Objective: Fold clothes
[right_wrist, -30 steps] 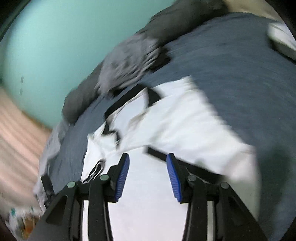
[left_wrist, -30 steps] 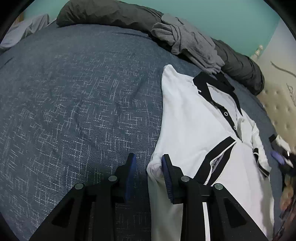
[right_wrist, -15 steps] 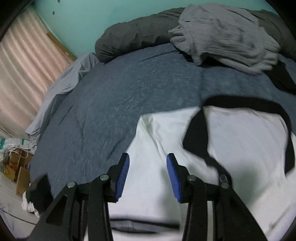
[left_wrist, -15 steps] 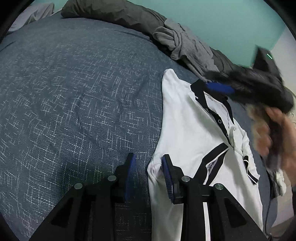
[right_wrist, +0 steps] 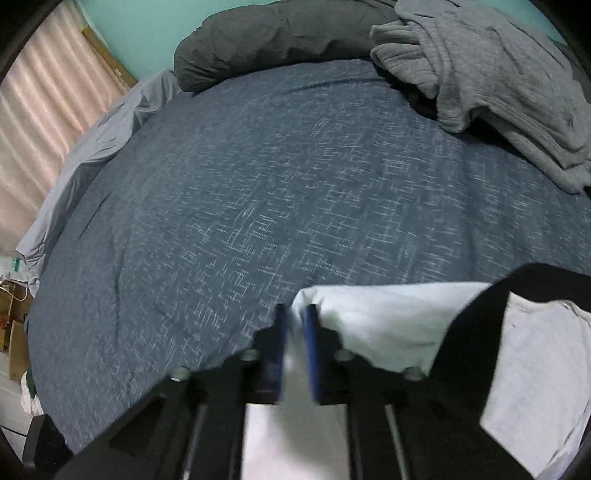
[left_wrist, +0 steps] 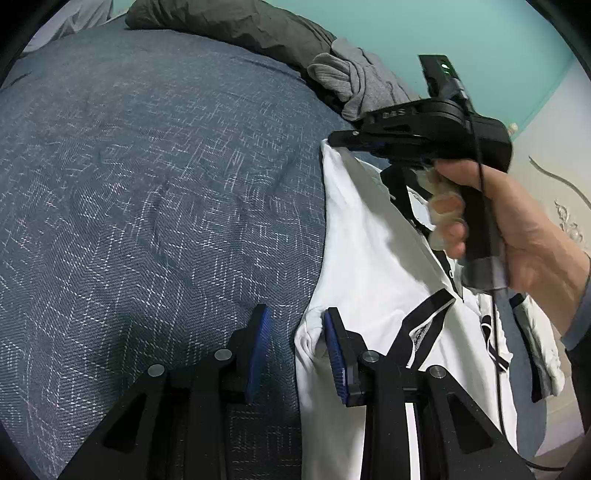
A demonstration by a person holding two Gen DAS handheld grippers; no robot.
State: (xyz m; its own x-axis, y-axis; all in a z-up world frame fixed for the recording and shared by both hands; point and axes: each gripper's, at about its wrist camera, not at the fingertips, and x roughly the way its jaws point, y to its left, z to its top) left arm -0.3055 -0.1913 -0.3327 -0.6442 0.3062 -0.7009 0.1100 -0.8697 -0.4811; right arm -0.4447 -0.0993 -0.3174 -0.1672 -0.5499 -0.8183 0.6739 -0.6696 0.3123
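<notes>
A white polo shirt (left_wrist: 369,258) with black collar and trim lies on the blue bedspread (left_wrist: 147,184). My left gripper (left_wrist: 295,354) rests low at the shirt's near left edge. Its pads stand apart, and a bunched fold of the edge sits against the right pad (left_wrist: 334,358). Bedspread shows between that fold and the left pad. My right gripper (left_wrist: 332,139), held by a hand (left_wrist: 535,240), is at the far shoulder corner. In the right wrist view this gripper (right_wrist: 296,328) is shut on the white shirt (right_wrist: 388,325), with fabric pinched between its blue pads.
A crumpled grey garment (left_wrist: 354,85) lies beyond the shirt's collar, also the grey garment (right_wrist: 498,74) in the right wrist view. A dark rolled duvet (left_wrist: 240,26) runs along the far side by the teal wall. A pale curtain (right_wrist: 44,110) hangs at the left.
My right gripper swept across the shirt to its far shoulder corner, rolled, and closed its jaws on the fabric. It came into the left wrist view. My left gripper stayed put.
</notes>
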